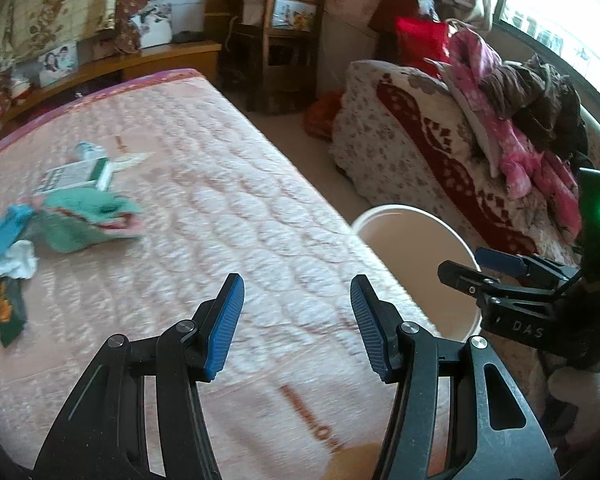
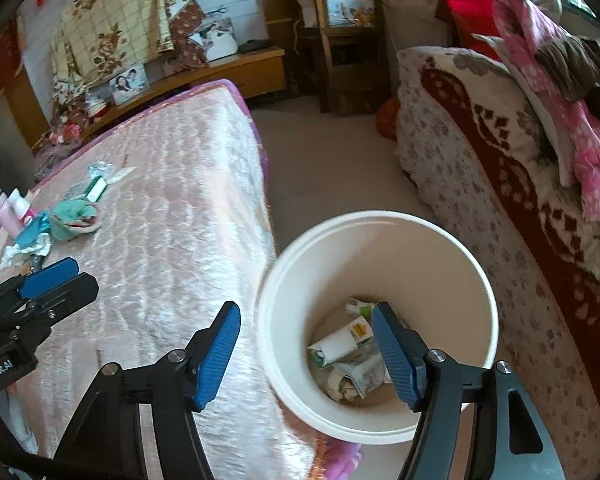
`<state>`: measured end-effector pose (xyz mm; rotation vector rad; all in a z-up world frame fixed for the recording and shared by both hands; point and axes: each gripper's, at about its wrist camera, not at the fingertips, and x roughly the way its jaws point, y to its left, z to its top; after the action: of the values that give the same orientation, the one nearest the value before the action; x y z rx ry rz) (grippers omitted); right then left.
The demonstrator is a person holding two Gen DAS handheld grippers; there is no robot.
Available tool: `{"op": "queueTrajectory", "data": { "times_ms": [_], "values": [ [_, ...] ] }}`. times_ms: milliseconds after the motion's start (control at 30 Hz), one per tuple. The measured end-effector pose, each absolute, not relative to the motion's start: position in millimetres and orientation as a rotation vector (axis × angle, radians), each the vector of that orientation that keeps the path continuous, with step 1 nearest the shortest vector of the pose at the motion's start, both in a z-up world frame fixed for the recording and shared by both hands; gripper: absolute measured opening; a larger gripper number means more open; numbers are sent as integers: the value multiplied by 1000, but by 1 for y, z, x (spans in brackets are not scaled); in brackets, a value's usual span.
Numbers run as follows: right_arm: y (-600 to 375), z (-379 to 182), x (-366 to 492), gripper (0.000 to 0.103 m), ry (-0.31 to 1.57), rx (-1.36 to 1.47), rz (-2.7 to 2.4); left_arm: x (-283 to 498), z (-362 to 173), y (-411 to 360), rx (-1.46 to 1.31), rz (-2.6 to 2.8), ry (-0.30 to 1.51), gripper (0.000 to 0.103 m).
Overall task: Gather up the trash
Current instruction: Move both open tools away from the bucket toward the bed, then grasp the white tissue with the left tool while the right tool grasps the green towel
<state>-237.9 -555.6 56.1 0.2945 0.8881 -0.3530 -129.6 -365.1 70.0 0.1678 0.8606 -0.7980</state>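
The trash I am after sits in a loose heap [image 1: 40,216] on the far left part of the pink quilted bed cover [image 1: 228,216]: a crumpled white tissue [image 1: 18,264], a flat green-and-white carton [image 1: 76,174], a torn pale wrapper [image 1: 128,160], and soft teal and blue cloth-like pieces whose material I cannot settle through the motion blur. The round cream plastic bucket [image 2: 380,220] stands on the floor just beside the bed's near right corner, close enough, I judge, that a short swing carries each piece from bed to bin. It already holds several crushed white and green packets [image 2: 348,348], thin and creased, lying at its smooth bottom. My right gripper [image 2: 308,352] hangs over the bucket's rim with its ribbed blue pads spread wide and nothing between them, which reads to me as a drop just finished. My left gripper [image 1: 298,328] is over the bed, likewise spread and empty, pointed towards the heap and placed for the next pick. Beyond the heap, two pink-and-white bottles [image 2: 8,210] stand upright, and past the bucket lies a floral blanket with a dark red band [image 2: 500,152].
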Motion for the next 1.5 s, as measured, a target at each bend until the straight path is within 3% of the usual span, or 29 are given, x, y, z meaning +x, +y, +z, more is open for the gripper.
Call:
{"op": "queueTrajectory", "data": {
  "times_ms": [767,900,1067,1333,1400,1467,1500],
  "values": [
    [-414,48,-138,69,932,225,-6,-54,88,-144,-19,-464,874,54],
    [-391,51,-112,70,929,202,44,-32,92,-116,-86,-427,867,64],
    [-367,61,-73,80,905,147,103,0,81,-116,-77,-417,890,67],
    [-351,61,-9,81,896,44,152,33,56,-135,-26,-449,936,67],
    [-347,56,5,81,903,30,165,34,53,-137,-15,-451,938,61],
    [-342,50,17,81,913,10,178,35,49,-137,-5,-454,955,23],
    [-340,46,21,81,921,6,184,36,47,-136,3,-452,973,17]
  ]
}}
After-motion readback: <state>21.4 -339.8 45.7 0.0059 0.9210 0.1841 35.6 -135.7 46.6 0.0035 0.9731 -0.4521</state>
